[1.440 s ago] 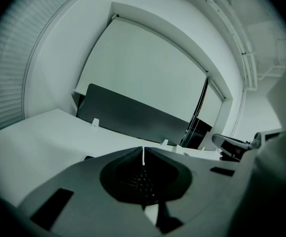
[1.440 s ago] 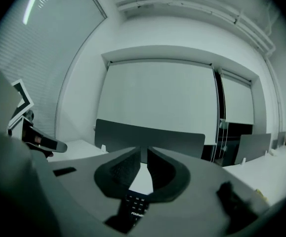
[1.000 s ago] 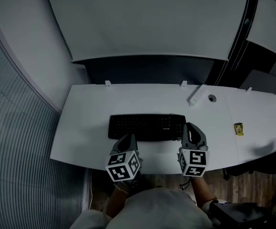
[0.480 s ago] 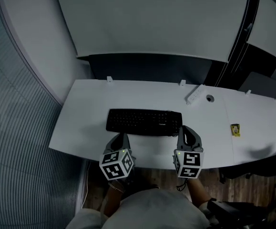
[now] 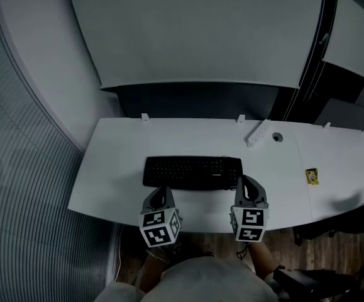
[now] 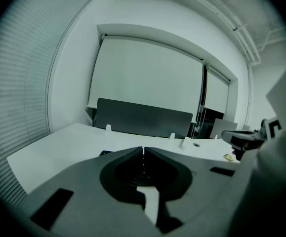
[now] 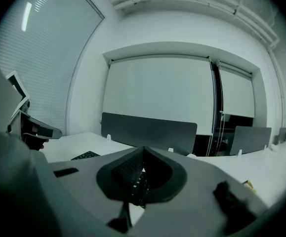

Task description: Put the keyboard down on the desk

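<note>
Black keyboard (image 5: 192, 172) sat flat on the white desk (image 5: 106, 181), middle of the frame; left gripper (image 5: 163, 191) and right gripper (image 5: 242, 181) hung just below it; both jaws pressed together, pinching nothing

I find the keyboard (image 5: 192, 171) occupying the middle of the tabletop (image 5: 112, 168), close to its near edge. The strip behind it is bare, as is the left end, and both are passable. A dark partition (image 5: 194, 100) closes the far edge. Toward the right end lie a power strip (image 5: 258, 133) and a small yellow item (image 5: 312, 176), well apart.
</note>
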{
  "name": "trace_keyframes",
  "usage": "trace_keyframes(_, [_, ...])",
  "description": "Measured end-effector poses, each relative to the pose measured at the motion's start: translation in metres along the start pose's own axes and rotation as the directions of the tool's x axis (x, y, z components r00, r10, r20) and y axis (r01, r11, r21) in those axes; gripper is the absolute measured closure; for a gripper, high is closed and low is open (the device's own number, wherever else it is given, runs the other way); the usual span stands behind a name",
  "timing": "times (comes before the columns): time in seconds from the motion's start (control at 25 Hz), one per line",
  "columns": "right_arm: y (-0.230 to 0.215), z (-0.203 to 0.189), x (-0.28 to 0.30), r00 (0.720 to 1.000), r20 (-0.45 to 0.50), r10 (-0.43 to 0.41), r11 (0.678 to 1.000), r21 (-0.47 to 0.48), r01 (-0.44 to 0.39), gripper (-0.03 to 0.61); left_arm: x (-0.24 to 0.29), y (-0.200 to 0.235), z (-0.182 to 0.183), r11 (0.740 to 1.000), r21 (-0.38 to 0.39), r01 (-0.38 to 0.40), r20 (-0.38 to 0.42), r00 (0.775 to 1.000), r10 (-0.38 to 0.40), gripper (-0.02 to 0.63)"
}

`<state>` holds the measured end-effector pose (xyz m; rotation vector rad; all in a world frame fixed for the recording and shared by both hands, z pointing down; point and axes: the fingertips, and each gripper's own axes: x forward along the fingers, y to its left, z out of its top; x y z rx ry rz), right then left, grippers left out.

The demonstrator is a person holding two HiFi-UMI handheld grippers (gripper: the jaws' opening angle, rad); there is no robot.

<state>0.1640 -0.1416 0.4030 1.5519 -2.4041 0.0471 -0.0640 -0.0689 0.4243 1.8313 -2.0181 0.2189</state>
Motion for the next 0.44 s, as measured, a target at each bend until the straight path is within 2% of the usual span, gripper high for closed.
trace_keyframes(0.44, [0.001,0.011,0.025,0.999,0.007,-0.032,0.999,0.012,0.032,0.546,0.027,0.014,0.014,1.0,-0.017,0.027,0.003,1.0,-0.027,0.592])
